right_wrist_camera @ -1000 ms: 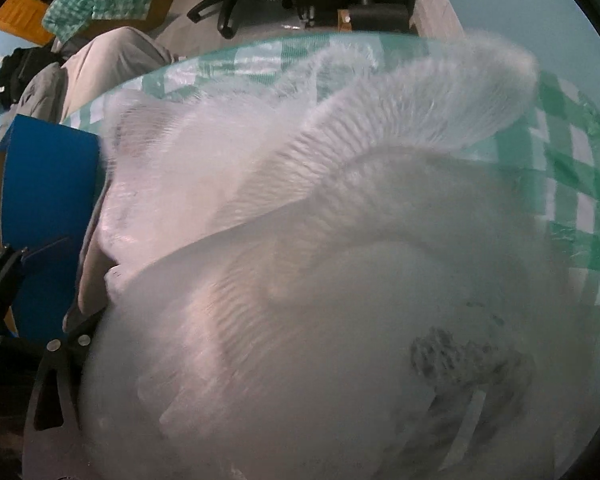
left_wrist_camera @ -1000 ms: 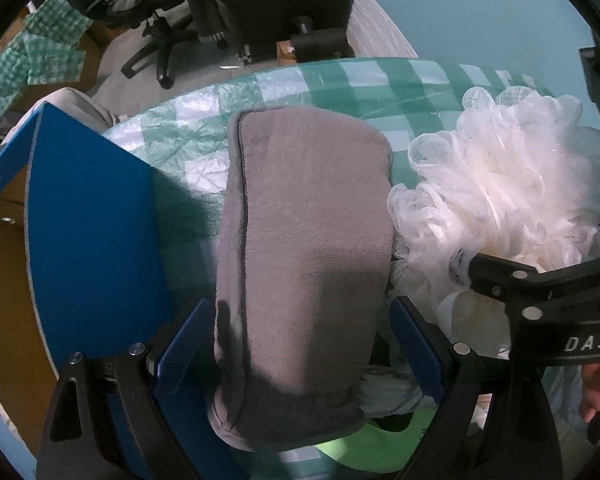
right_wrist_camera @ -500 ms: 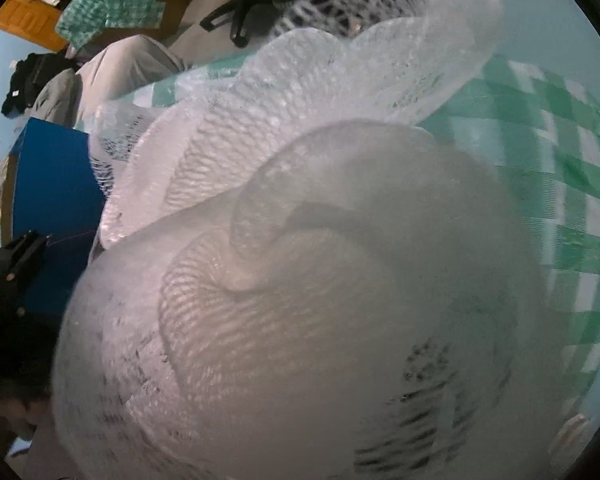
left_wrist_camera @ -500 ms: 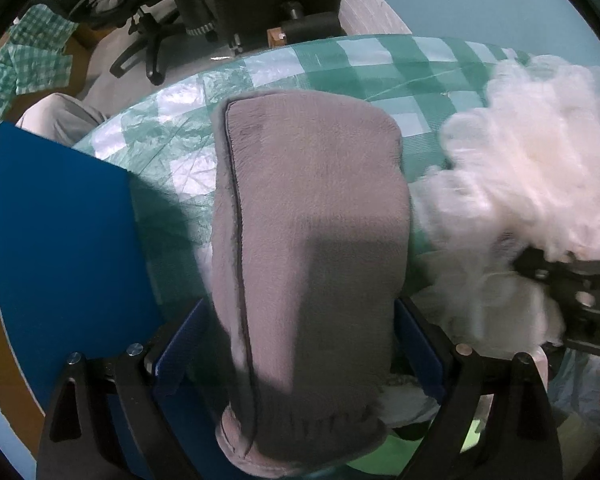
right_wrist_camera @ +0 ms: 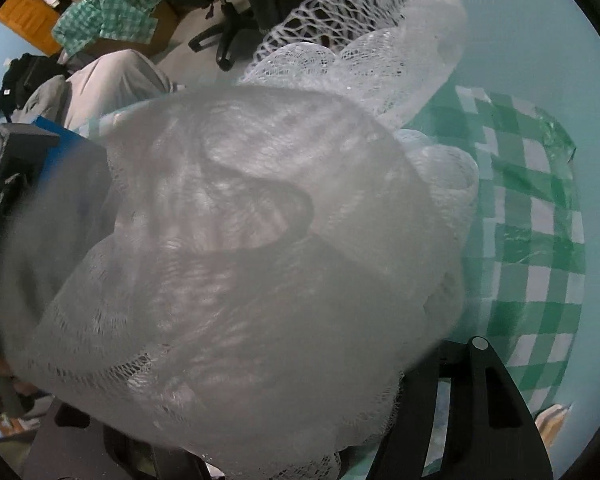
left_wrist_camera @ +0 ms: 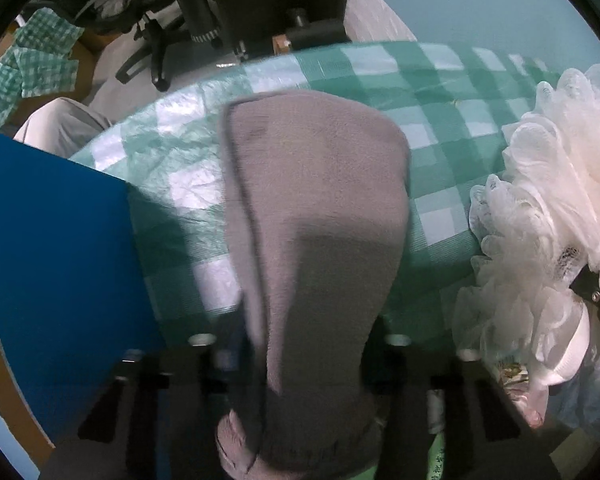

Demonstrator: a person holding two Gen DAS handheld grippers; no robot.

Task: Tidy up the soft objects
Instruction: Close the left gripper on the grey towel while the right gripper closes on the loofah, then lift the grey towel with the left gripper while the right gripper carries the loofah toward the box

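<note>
Left gripper (left_wrist_camera: 300, 364) has just clamped the grey sock (left_wrist_camera: 312, 240); right gripper (right_wrist_camera: 284, 432) grips the mesh pouf (right_wrist_camera: 240, 260).

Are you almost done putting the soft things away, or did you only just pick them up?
Only just picked up. Nothing looks put away yet. The left tongs have just been closing and now pinch the grey cloth over the checked tablecloth. The right tongs have just been closing around the white mesh sponge, which fills their view. Both still need a home, maybe the blue box beside them.
</note>
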